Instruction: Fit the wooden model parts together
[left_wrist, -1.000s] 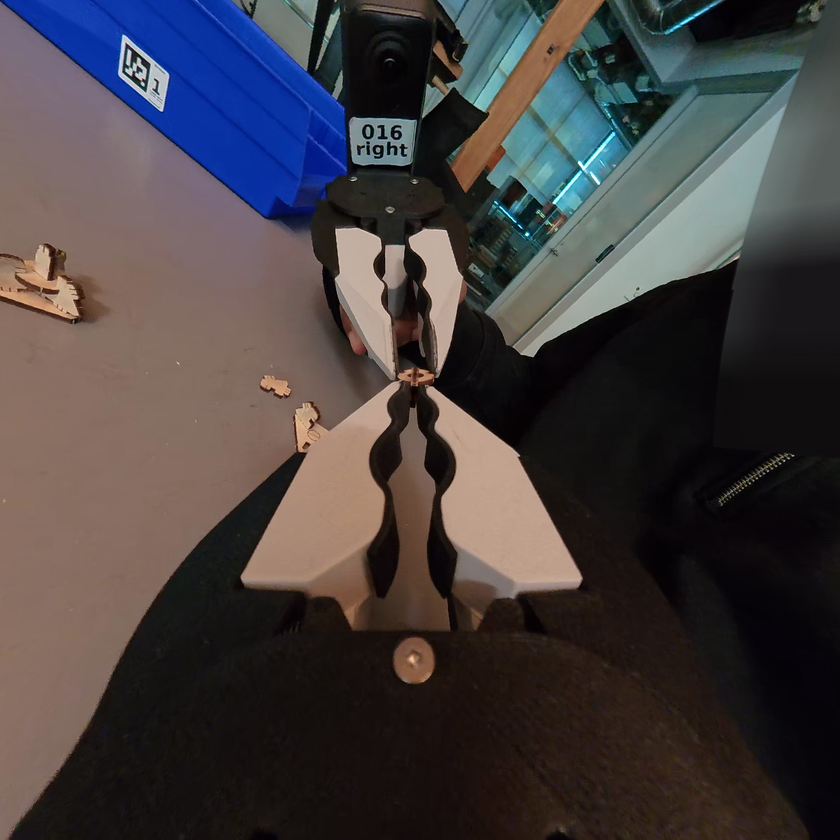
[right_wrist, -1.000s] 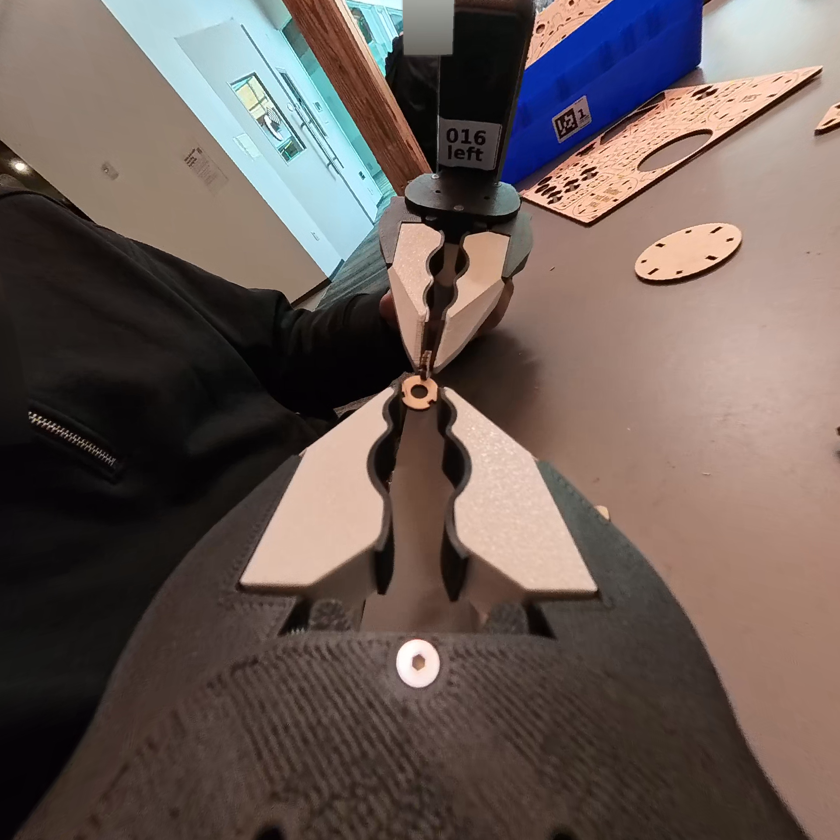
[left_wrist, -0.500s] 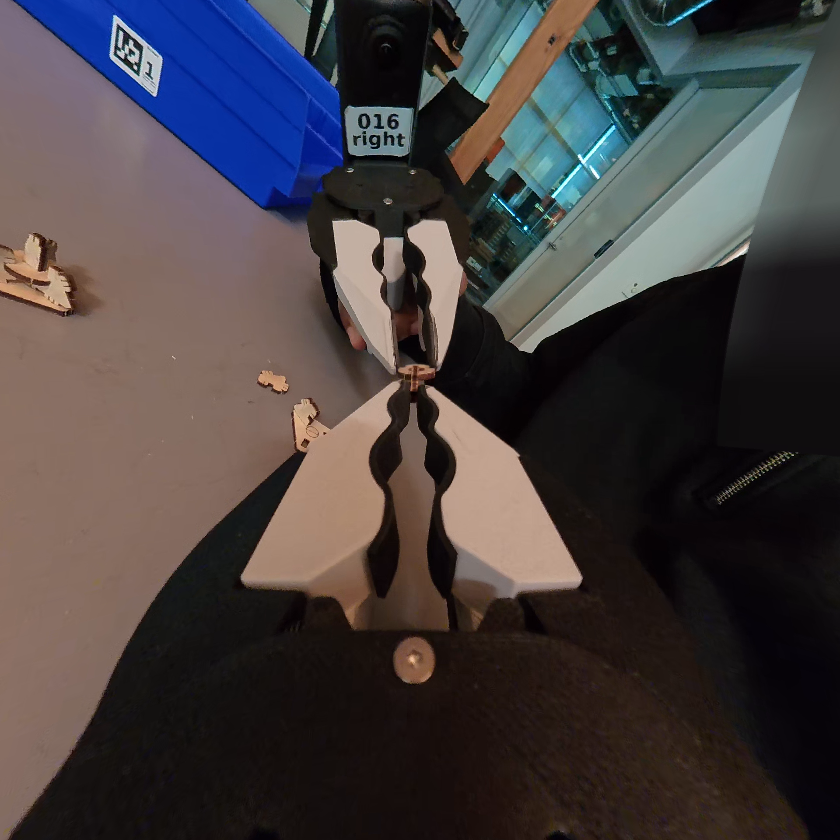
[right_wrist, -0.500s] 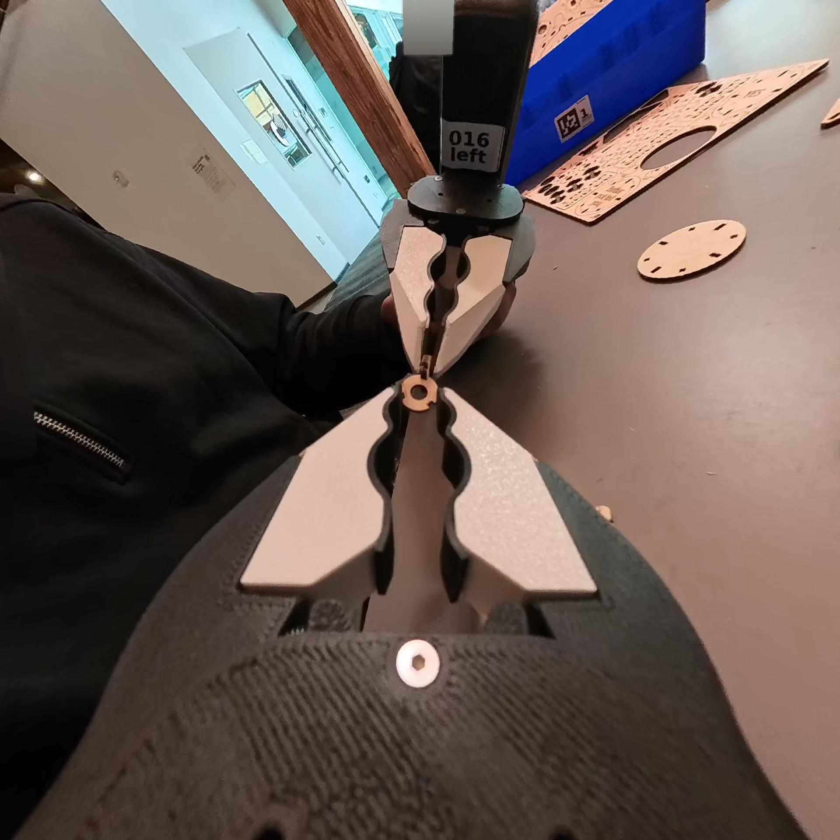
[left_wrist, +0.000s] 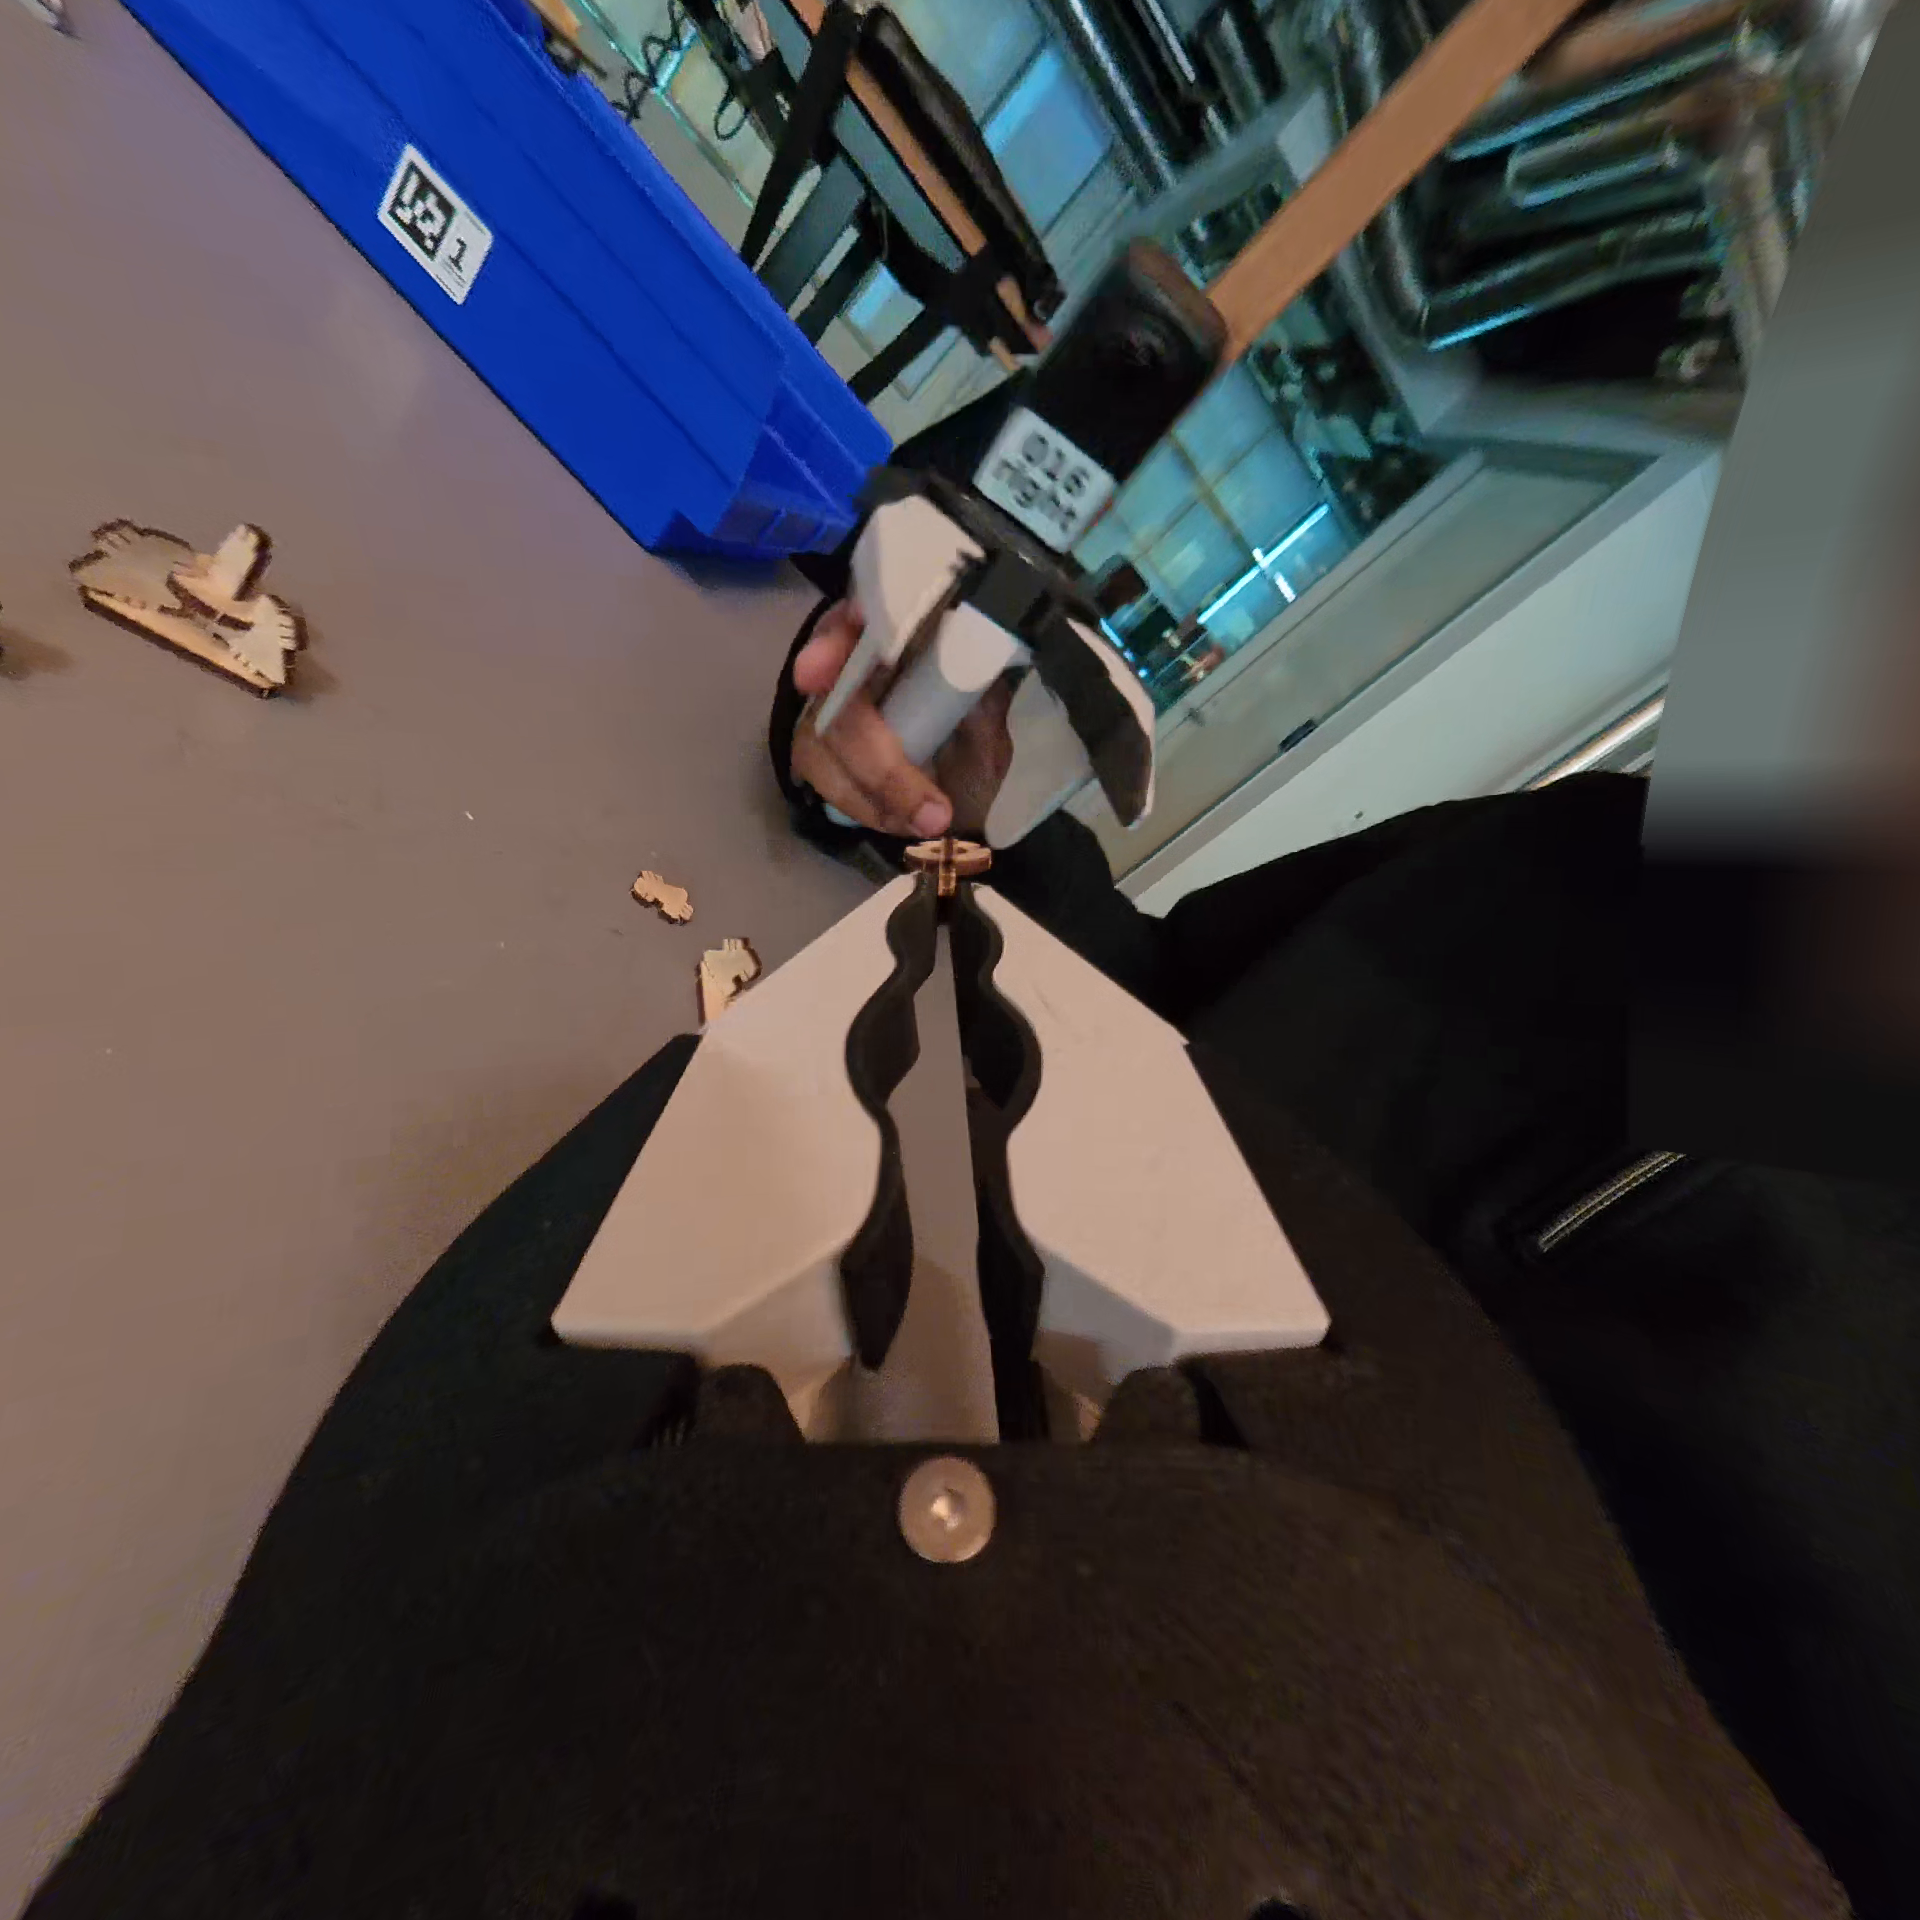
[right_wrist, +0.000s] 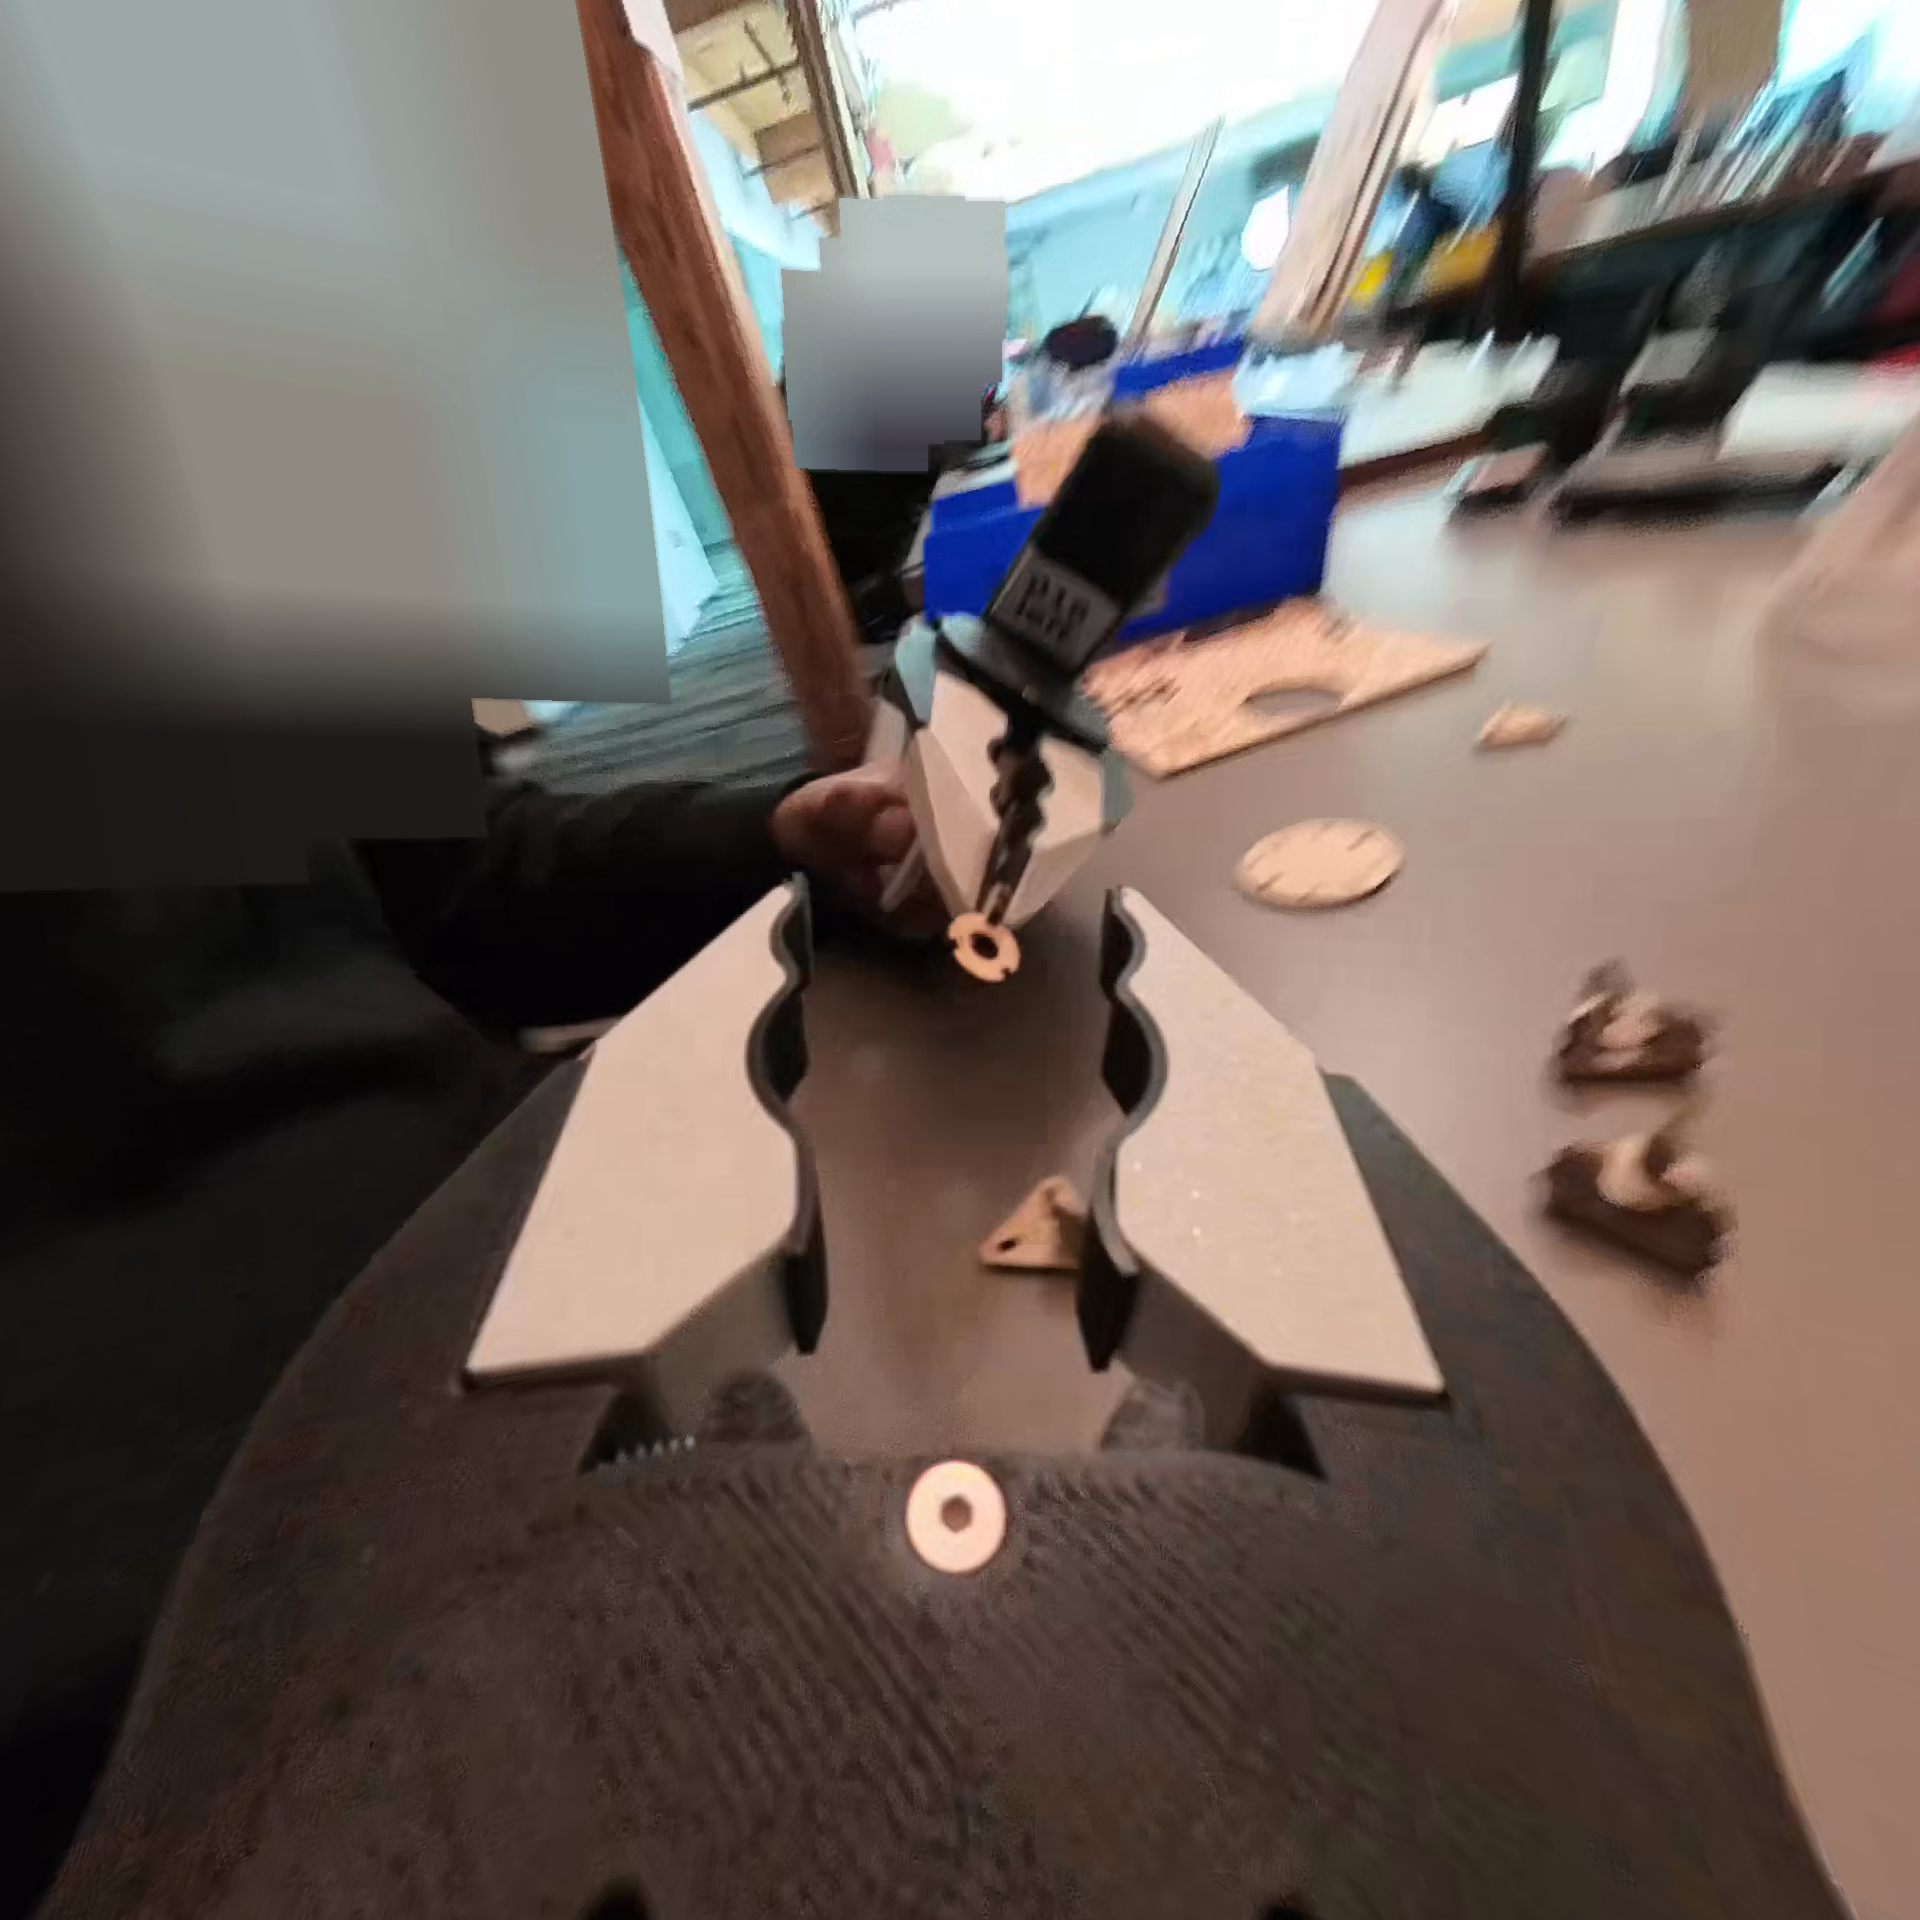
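My left gripper (left_wrist: 940, 883) is shut on a thin wooden piece that carries a small notched wooden ring (left_wrist: 948, 857) at its tip. The right wrist view shows the same ring (right_wrist: 982, 945) hanging at the left gripper's closed fingertips (right_wrist: 992, 909), above the dark table (right_wrist: 1455, 1039). My right gripper (right_wrist: 956, 914) is open and empty, its fingers spread on either side of the ring without touching it. In the left wrist view the right gripper (left_wrist: 977, 774) shows tilted, with its jaws apart, just beyond the ring.
A blue bin (left_wrist: 582, 312) stands at the back of the table. Small wooden assemblies (left_wrist: 187, 613) and loose pieces (left_wrist: 662, 896) lie to the left. A cut-out wooden sheet (right_wrist: 1288, 686), a round disc (right_wrist: 1317, 862), a triangular piece (right_wrist: 1034, 1242) and dark assemblies (right_wrist: 1626, 1034) lie nearby. The grippers are tip to tip, or close to it.
My right gripper was shut on the ring against the left gripper's piece. It has now opened, let go and tilted away. The ring stays on the piece in my left gripper.
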